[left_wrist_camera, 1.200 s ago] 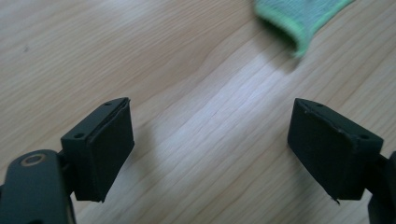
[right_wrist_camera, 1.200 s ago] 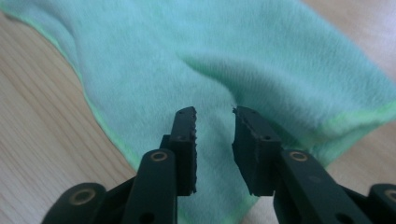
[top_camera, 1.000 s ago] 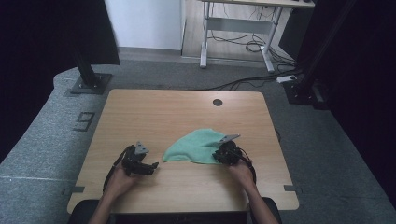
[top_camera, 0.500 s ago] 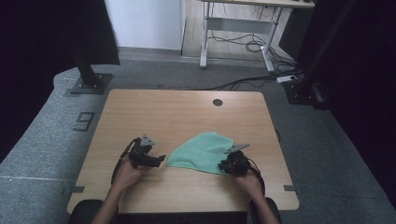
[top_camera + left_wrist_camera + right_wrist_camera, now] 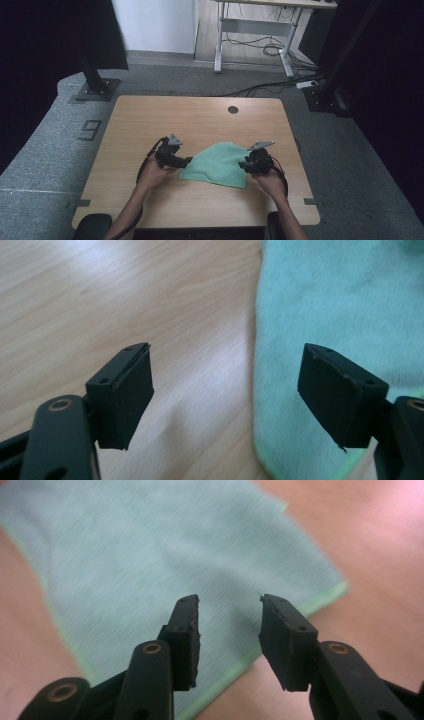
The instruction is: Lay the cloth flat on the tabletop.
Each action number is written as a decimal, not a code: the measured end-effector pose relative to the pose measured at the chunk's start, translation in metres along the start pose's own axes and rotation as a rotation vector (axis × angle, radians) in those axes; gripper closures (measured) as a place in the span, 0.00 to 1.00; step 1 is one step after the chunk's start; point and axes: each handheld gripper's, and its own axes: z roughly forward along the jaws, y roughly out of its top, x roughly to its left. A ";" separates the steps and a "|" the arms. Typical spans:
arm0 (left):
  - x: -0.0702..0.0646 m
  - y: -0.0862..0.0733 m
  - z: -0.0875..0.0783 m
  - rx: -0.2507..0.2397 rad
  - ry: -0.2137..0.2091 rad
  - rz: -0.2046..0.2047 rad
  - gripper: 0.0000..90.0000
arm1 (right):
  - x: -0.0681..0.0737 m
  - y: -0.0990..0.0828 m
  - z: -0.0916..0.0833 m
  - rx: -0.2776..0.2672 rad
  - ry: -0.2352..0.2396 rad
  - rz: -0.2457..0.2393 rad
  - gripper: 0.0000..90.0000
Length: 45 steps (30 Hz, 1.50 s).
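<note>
A green cloth [image 5: 216, 164] lies flat on the wooden table [image 5: 150, 120], on the near half of it, well short of the round hole [image 5: 233, 109] near the far edge. The left gripper [image 5: 188, 161] sits at the cloth's left edge, and its jaws stand wide apart with nothing pinched; they have just been closing a little. In the left gripper view one jaw hangs over bare wood and the other over the cloth [image 5: 340, 305], whose pale hem runs between them; whether the jaw touches the fabric is hard to tell. The right gripper [image 5: 243, 164] is at the cloth's right side with its jaws partly spread, having just been opening, and nothing is caught between them. In the right gripper view [image 5: 229, 625] the cloth [image 5: 150, 555] lies beneath them, blurred, its far corners cut off by the frame. The person's forearms are cut off at the bottom of the high view
</note>
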 end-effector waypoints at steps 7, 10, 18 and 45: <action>-0.001 0.014 0.019 0.018 -0.033 0.010 0.30 | -0.021 0.021 0.009 -0.011 -0.036 0.023 0.59; -0.003 0.017 0.026 0.016 -0.050 0.004 0.33 | -0.028 0.027 0.016 -0.006 -0.035 0.039 0.57; -0.009 0.020 0.045 0.047 -0.075 0.012 0.42 | -0.039 0.033 0.043 0.029 -0.024 0.045 0.54; -0.032 0.022 -0.033 0.012 -0.117 0.067 0.63 | 0.009 0.085 0.004 -0.029 0.005 -0.121 0.75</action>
